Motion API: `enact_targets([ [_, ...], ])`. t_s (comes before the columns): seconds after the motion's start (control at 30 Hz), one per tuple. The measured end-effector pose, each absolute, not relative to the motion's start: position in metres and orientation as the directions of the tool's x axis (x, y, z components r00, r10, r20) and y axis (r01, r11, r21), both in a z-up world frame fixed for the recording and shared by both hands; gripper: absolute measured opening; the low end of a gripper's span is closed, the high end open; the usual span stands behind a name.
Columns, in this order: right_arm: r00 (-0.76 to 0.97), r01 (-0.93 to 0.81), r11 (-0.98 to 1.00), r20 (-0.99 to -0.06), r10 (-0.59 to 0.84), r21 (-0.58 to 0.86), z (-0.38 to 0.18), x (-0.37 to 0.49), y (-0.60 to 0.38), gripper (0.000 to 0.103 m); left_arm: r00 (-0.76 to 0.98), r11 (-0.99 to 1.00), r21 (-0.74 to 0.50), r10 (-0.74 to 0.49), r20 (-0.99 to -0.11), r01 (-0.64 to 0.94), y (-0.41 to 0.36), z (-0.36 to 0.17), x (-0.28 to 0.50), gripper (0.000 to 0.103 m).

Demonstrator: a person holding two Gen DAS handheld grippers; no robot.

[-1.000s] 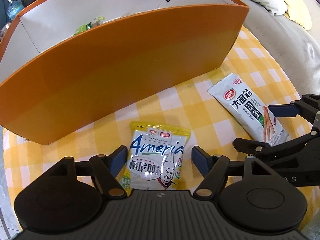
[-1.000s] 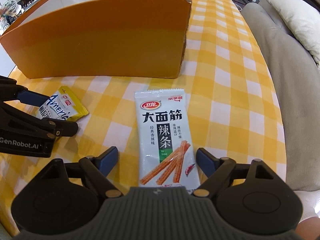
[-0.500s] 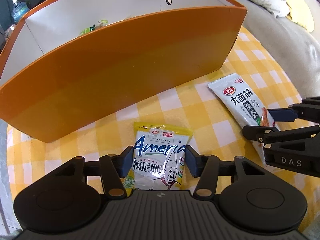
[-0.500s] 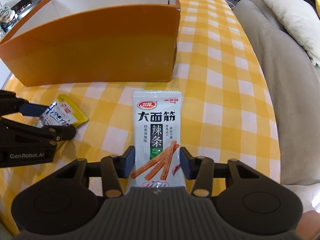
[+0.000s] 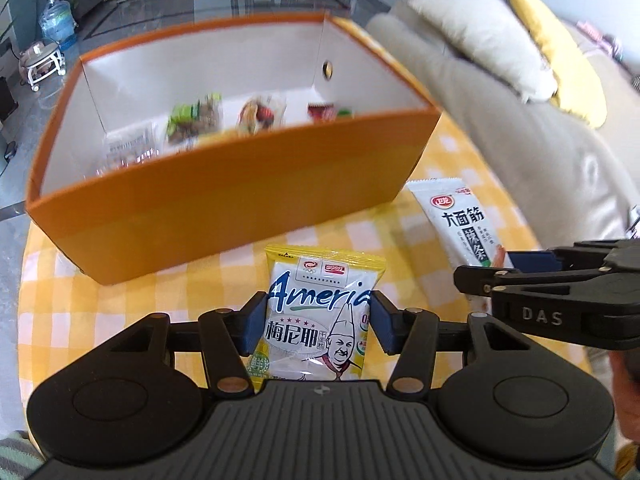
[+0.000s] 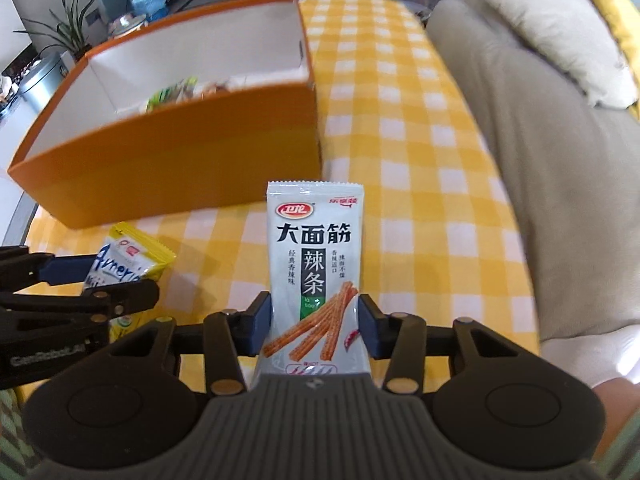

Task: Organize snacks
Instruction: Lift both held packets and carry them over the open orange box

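So both grippers grab low on their packets, leaving the tops free to tip forward. Left gripper (image 5: pixel 318 326) pinches the yellow Ameria packet (image 5: pixel 320 312), right gripper (image 6: pixel 316 326) pinches the white spicy-strip packet (image 6: pixel 314 264). Just beyond sits the orange box (image 5: pixel 224 204), snacks already inside, probably the drop spot.

Your left wrist view looks steeply down along its fingers from just behind the left gripper (image 5: pixel 318 320), close over the table (image 5: pixel 80 300), facing the box (image 5: pixel 224 204) ahead. Your right wrist view does the same from behind the right gripper (image 6: pixel 315 326), set further right, with the sofa (image 6: pixel 520 160) alongside. Both views share the box, the checked cloth, and each other's gripper at the near edge.
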State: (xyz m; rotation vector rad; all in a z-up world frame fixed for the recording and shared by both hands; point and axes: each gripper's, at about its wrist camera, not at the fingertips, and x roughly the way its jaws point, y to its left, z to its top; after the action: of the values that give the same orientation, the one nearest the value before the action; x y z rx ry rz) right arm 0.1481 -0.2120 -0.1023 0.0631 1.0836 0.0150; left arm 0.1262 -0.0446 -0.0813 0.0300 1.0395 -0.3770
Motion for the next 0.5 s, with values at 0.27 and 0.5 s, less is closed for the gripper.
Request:
enact_targets([
  [0.27,0.570,0.052,0.997,-0.821,0.024,0.064,-0.061,0.140,-0.217,0.043,0.528,0.922,-0.203,-0.359,-0.770,0.330,-0.040,-0.039,0.118,0.062],
  [0.5,0.644,0.038,0.996,-0.764,0.039,0.083,-0.027,0.143,-0.212,0.043,0.592,0.918,-0.213,-0.380,-0.711,0.334,-0.031,-0.008,0.126,0.062],
])
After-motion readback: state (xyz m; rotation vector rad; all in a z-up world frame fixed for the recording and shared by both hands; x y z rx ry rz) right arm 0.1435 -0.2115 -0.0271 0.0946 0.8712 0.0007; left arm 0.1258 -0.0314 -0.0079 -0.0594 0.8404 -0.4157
